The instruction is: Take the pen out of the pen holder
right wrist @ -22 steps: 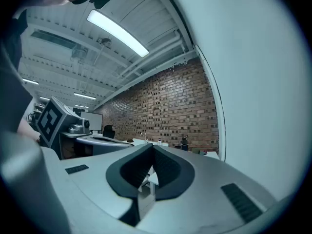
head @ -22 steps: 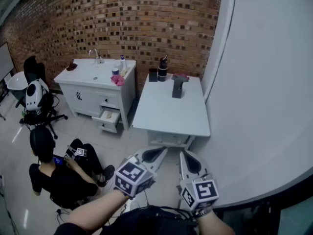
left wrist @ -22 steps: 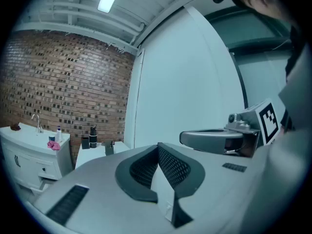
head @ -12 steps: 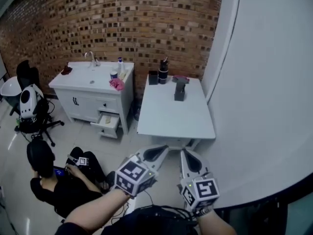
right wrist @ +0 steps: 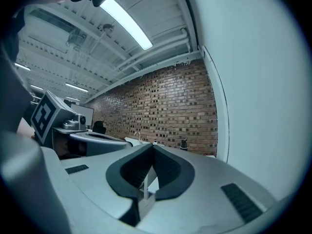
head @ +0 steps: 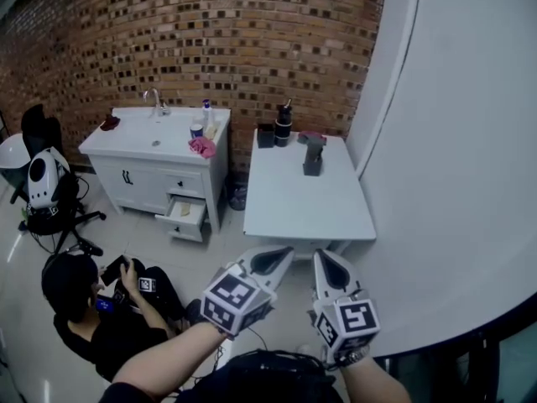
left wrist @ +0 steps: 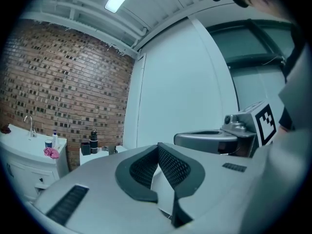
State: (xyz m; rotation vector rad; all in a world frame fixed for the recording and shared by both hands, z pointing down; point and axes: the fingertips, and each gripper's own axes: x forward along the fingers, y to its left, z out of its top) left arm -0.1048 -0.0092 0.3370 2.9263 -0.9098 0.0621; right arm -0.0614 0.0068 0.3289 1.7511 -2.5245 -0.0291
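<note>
I have both sets of fingers clenched on nothing, the left gripper and the right gripper level and side by side, short of the bench's near edge. The pen holder stands at the bench's far edge, something thin jutting from its top, well apart from either gripper.

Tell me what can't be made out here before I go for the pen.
- The pen: head view, too small to pick out among the dark items at the table's far end.
- Under the table's near edge: head view, hidden behind the left gripper and right gripper.
- The open drawer's contents: head view, too small.
</note>
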